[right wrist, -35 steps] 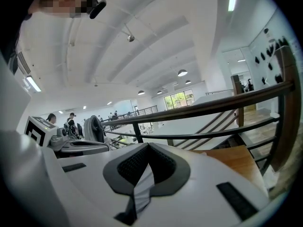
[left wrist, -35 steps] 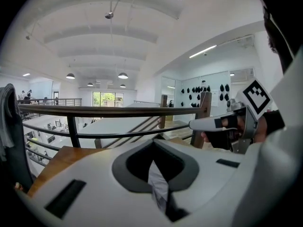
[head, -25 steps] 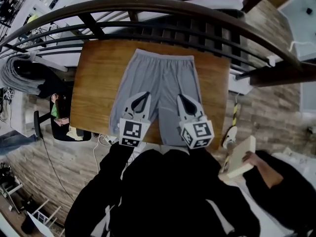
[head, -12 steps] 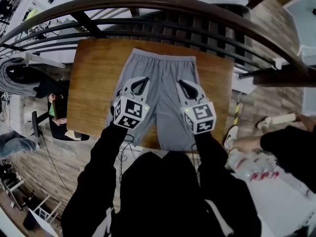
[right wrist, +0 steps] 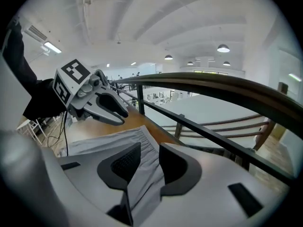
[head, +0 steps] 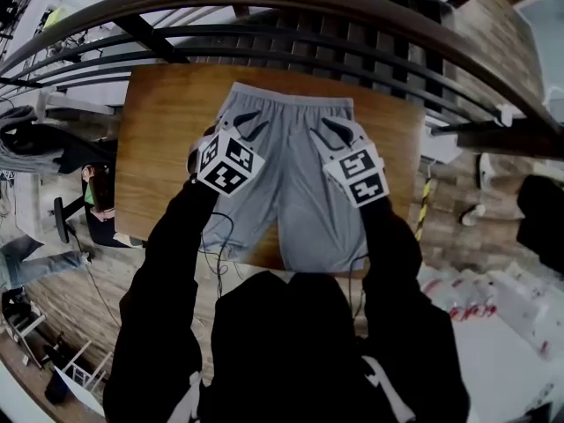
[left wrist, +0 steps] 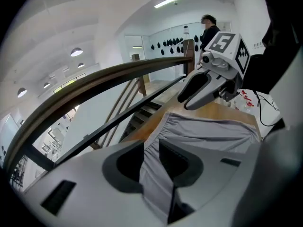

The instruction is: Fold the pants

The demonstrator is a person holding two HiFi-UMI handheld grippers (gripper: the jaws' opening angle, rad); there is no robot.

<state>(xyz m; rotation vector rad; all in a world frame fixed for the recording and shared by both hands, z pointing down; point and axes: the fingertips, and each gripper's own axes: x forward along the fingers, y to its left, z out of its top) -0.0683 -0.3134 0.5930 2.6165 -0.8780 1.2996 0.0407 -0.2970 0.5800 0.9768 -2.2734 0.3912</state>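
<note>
Grey pants [head: 286, 179] lie flat on a wooden table [head: 163, 148], waistband at the far edge, legs toward me. My left gripper [head: 248, 120] hovers at the left end of the waistband. Its jaws are opening, and grey cloth [left wrist: 208, 134] shows in the gap of the left gripper [left wrist: 150, 157], with no pad pressing on it. My right gripper [head: 331, 129] is over the waistband's right end. Its jaws are also opening, with the pants [right wrist: 102, 143] showing in the gap of the right gripper [right wrist: 149, 162]. Each gripper sees the other: the right gripper [left wrist: 195, 91], the left gripper [right wrist: 110, 109].
A dark curved railing [head: 264, 9] runs just beyond the table's far edge, with a stairwell behind it. Cables [head: 220, 254] hang at the near edge. A white table with clutter [head: 511, 311] stands at the lower right. A person [left wrist: 209, 28] stands far off.
Both grippers have travelled from the pants' legs up to the waistband and come lower. Their jaws, shut before, now stand apart. The person at the lower right has left the view.
</note>
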